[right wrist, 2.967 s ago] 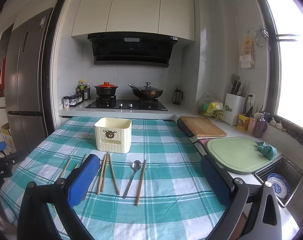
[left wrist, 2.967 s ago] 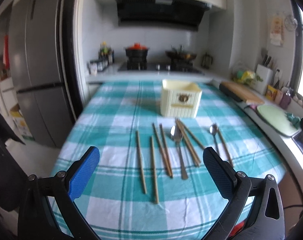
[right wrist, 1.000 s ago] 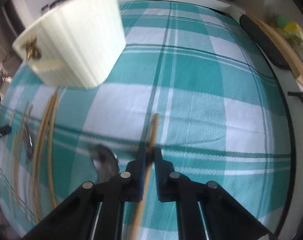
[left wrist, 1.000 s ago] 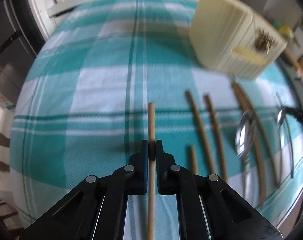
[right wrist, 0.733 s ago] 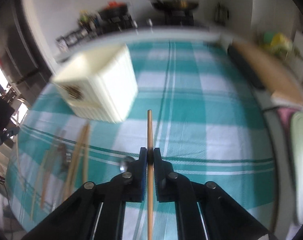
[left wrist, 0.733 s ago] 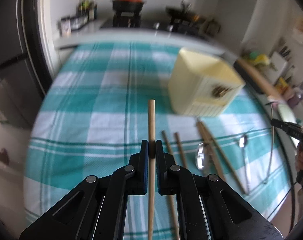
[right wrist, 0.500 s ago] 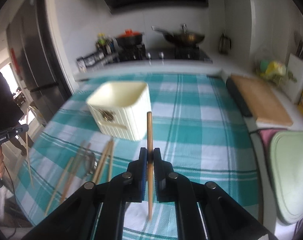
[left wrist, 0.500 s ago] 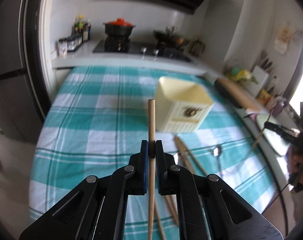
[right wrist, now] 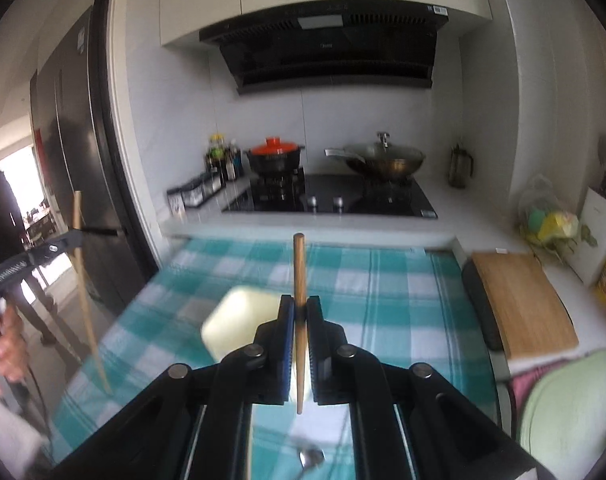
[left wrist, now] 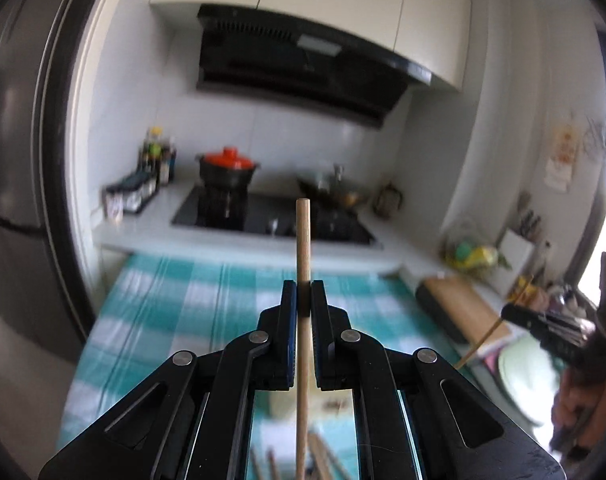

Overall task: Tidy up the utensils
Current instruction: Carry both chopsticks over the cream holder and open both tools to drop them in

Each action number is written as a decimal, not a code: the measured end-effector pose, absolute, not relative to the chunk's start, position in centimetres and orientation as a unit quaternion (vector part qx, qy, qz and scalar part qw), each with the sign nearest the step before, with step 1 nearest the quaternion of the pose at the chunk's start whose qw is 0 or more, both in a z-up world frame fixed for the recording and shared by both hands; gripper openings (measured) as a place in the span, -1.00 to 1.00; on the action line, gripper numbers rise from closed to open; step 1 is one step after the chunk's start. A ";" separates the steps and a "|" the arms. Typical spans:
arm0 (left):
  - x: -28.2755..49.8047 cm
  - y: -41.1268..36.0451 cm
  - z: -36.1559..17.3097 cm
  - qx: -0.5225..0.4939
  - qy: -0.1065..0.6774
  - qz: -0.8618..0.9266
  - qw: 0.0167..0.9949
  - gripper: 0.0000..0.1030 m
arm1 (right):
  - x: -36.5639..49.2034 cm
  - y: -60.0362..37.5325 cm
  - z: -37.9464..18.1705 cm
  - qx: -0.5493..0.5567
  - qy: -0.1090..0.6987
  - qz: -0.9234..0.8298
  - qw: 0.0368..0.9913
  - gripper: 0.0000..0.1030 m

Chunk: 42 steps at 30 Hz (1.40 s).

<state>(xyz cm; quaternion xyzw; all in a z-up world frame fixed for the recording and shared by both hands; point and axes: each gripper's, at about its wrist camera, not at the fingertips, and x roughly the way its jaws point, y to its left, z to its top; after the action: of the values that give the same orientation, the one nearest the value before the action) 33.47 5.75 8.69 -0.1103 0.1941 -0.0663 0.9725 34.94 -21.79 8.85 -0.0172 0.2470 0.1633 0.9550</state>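
The table (right wrist: 403, 280), under its teal check cloth, fills the lower half of both views and runs toward the stove counter at 12 o'clock. It serves as the sorting surface, so loose pieces lie low on it near the person: the bowl of a spoon (right wrist: 311, 458) shows at 6 o'clock in the right view, and blurred sticks (left wrist: 323, 460) lie at 6 o'clock in the left view.

The cream holder (right wrist: 243, 322) stands on the cloth at about 8 o'clock from the right tongs' tips. Its open top faces up, which suits dropping long pieces in endwise; that is probably why both sticks are carried upright.

The left gripper (left wrist: 303, 300) has its jaws drawn narrow, pinching 1 pale chopstick (left wrist: 303, 236) at mid-length, tip toward 12 o'clock. From the right view the same tool (right wrist: 35, 258) sits at 9 o'clock, its stick (right wrist: 85, 300) hanging down well left of the holder.

The right gripper (right wrist: 300, 314) is likewise pinched narrow on 1 darker chopstick (right wrist: 299, 268), gripped so that a long end rises to 12 o'clock and a short end drops to 6 o'clock. In the left view it appears at 3 o'clock (left wrist: 515, 314) with its stick (left wrist: 491, 332) slanted.

Both sticks are clear of the cloth; I judge that each must next be brought over the holder's mouth.
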 end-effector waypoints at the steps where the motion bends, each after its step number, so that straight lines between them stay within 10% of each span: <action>1: 34.8 4.9 9.4 -0.102 0.178 -0.059 0.977 -0.91 | 35.5 -21.4 9.4 -0.018 0.241 0.164 0.956 -0.87; 9: 42.9 1.0 7.0 -0.088 0.141 0.002 0.986 -0.91 | 41.0 -18.2 8.1 -0.029 0.234 0.180 0.955 -0.87; 20: 49.5 -0.4 -4.9 -0.085 0.306 -0.022 0.948 -0.86 | 48.1 -16.7 -2.5 -0.019 0.391 0.194 0.899 -0.83; 25: 46.7 1.2 -2.9 -0.099 0.308 -0.053 0.945 0.22 | 45.4 -17.3 0.0 -0.003 0.343 0.195 0.919 -0.02; 32: 36.2 4.2 -0.3 -0.043 0.348 -0.092 0.932 0.92 | 36.6 -19.8 4.7 -0.047 0.277 0.180 0.943 0.30; 42: 21.8 8.5 -15.3 -0.034 0.456 -0.017 0.889 0.92 | 24.9 -28.7 -14.6 -0.062 0.370 0.022 0.927 0.36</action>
<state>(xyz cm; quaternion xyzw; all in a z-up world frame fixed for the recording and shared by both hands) 21.83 8.53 -15.26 -0.0338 0.4563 -0.0173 0.8890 24.92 -28.67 -14.61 -0.0621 0.3698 0.0222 0.9268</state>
